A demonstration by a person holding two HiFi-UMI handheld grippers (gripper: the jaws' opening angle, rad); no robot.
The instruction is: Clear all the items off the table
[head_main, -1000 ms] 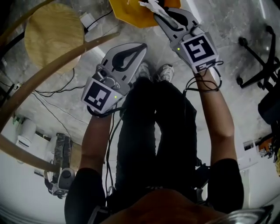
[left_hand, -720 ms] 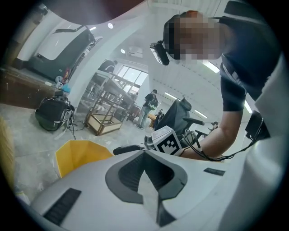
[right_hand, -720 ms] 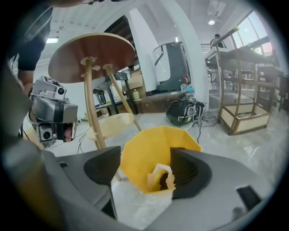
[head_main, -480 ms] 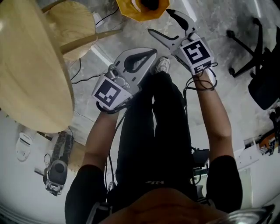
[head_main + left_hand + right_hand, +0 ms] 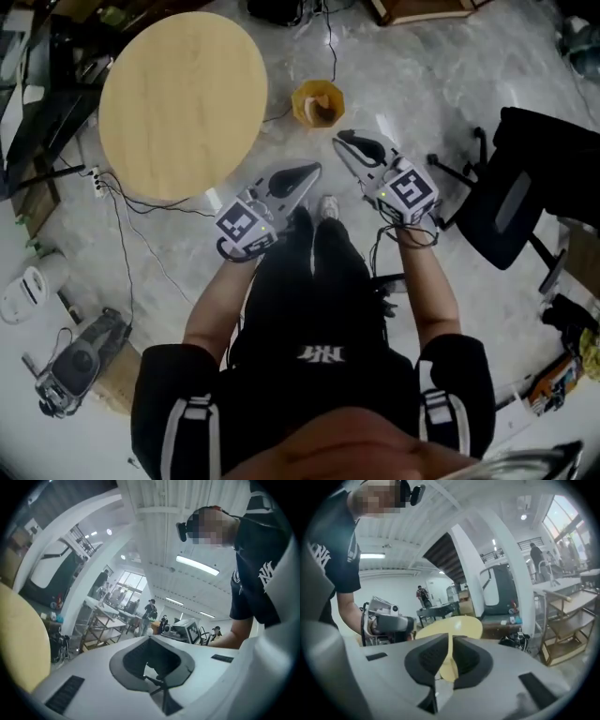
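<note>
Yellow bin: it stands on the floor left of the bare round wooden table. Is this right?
No. The head view shows the yellow bin on the floor right of the bare round wooden table, not left.

White logo (image 5: pixel 319 353) on black shirt (image 5: pixel 281 403)

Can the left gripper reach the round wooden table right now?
Probably yes: the round pale wooden table stands ahead and to the left of the left gripper, with nothing standing between them.
</note>
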